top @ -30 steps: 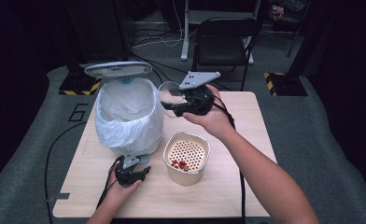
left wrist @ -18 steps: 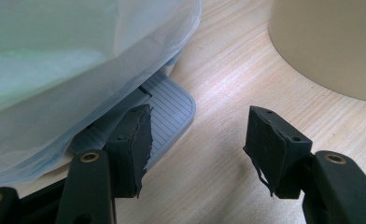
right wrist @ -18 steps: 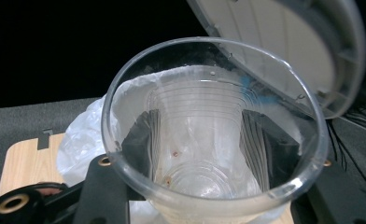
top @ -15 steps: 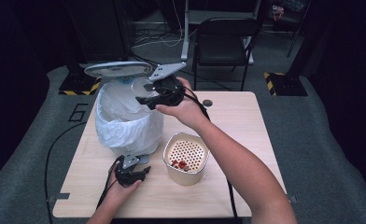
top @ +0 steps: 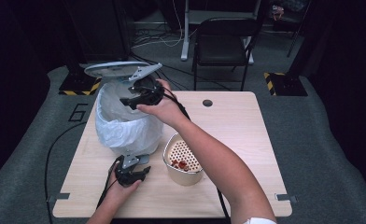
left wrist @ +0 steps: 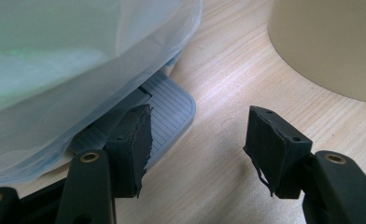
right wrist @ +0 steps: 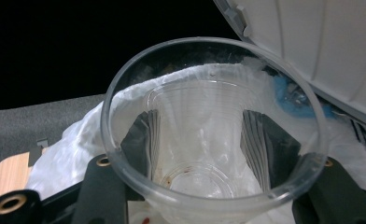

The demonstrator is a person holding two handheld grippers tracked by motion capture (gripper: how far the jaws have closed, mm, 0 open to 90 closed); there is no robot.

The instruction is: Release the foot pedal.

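Note:
My right gripper (top: pixel 125 101) is shut on a clear plastic cup (right wrist: pixel 209 135), its jaws pressing the cup's sides, and holds it over the open bin (top: pixel 125 122) lined with a white bag. The raised grey lid (top: pixel 117 70) stands just behind the cup. Red residue marks the cup's bottom. My left gripper (top: pixel 145 171) rests low on the table in front of the bin, open, with nothing between its pads (left wrist: pixel 135 140). The bin's grey foot pedal (left wrist: pixel 169 109) lies right beside the left pad. A beige perforated basket (top: pixel 183 158) holding a few red bits stands to the right of that gripper.
The wooden table (top: pixel 246 135) has a round cable hole (top: pixel 207 102) at the back. A black chair (top: pixel 223 44) stands behind the table. Cables trail off the left edge of the table onto the grey floor.
My right gripper has carried the clear cup leftward from above the basket to over the bin's opening, under the raised lid. The left gripper has stayed put.

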